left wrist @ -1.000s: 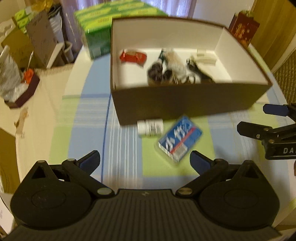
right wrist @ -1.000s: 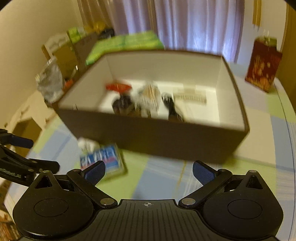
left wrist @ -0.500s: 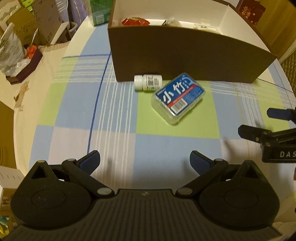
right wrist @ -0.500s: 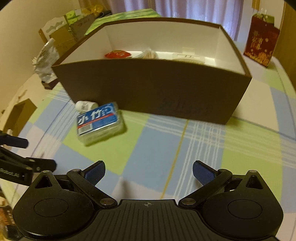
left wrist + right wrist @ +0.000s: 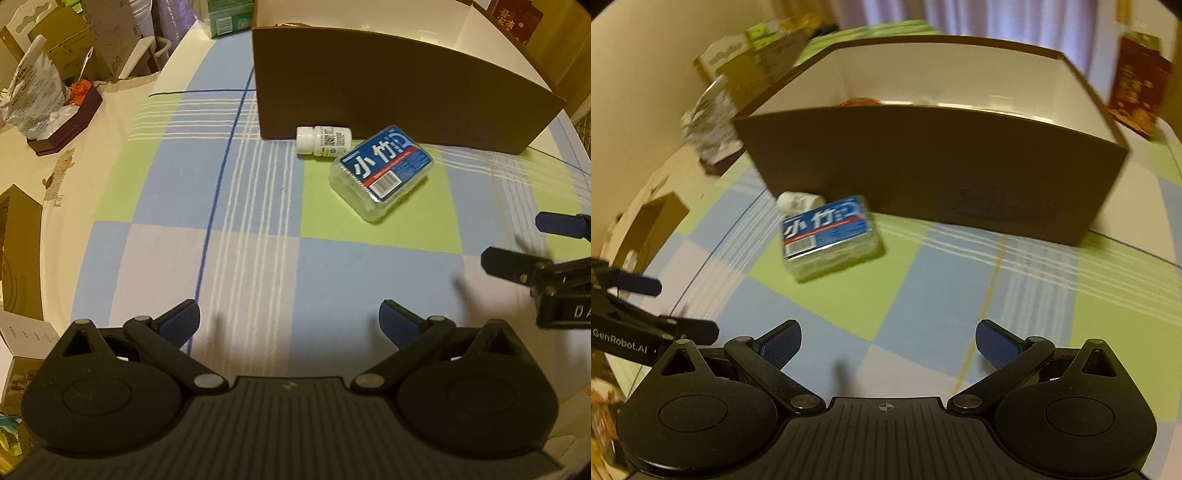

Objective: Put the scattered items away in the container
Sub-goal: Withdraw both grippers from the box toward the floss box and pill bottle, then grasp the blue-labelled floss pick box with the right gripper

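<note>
Two items are shown outside the brown box (image 5: 388, 103): a clear case with a blue label (image 5: 382, 173) and a small white bottle (image 5: 323, 140) lying on its side. The bottle is set against the box's near wall, and the case lies just beside it, touching or nearly so. The left gripper (image 5: 290, 326) and right gripper (image 5: 888, 345) are both spread wide and nothing is held by either; both are poised over the checked tablecloth (image 5: 240, 240), well short of the items. An approach step is judged to be in hand. A reach forward to the case, the nearer item, is called for next, then a lift over the tall wall. Access to the bottle is partly blocked by the case and the wall. A plastic bag (image 5: 31, 99) and a green carton (image 5: 229, 16) are seen at the table's left.
</note>
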Demonstrator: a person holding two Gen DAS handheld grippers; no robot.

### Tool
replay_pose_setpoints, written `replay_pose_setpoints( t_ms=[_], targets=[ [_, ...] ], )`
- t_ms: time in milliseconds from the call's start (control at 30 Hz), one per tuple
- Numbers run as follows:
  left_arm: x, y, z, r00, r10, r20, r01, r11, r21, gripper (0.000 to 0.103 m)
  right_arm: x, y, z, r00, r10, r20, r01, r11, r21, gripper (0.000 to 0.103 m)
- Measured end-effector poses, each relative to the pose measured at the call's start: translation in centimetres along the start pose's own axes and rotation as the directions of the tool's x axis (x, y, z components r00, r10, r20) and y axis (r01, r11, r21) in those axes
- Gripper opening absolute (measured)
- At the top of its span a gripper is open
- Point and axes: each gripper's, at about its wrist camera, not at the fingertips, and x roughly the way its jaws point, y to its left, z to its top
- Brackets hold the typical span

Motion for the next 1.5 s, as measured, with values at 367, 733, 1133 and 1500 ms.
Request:
replay_pose_setpoints(
  t_ms=[367, 733, 1133, 1500],
  targets=[
    [0.5, 3.1, 1.3, 0.999, 0.03, 0.012, -0.03, 0.999, -0.033, 0.102, 2.3, 1.6, 1.5, 0.998, 0.066, 0.02, -0.065, 0.997, -0.03, 0.103],
    [2.4, 4.8, 5.2, 0.999, 0.022, 0.025, -0.021, 1.0, -0.016, 0.102, 5.6, 2.7, 3.2, 0.996, 0.085, 0.018, -0.082, 0.99, -0.113, 0.103],
    [4.4, 5.3, 7.7, 1.0, 0.016, 0.002, -0.016, 1.0, 0.003, 0.102, 8.3, 3.4, 4.1, 0.997, 0.072, 0.019, -0.067, 0.979, -0.194, 0.103],
    [4.7, 5.1, 7.7, 1.0, 0.017, -0.004, -0.017, 1.0, 0.0, 0.102, 8.2, 3.8, 3.0, 0.998, 0.055, 0.031, -0.045, 0.964, -0.263, 0.088]
  ],
)
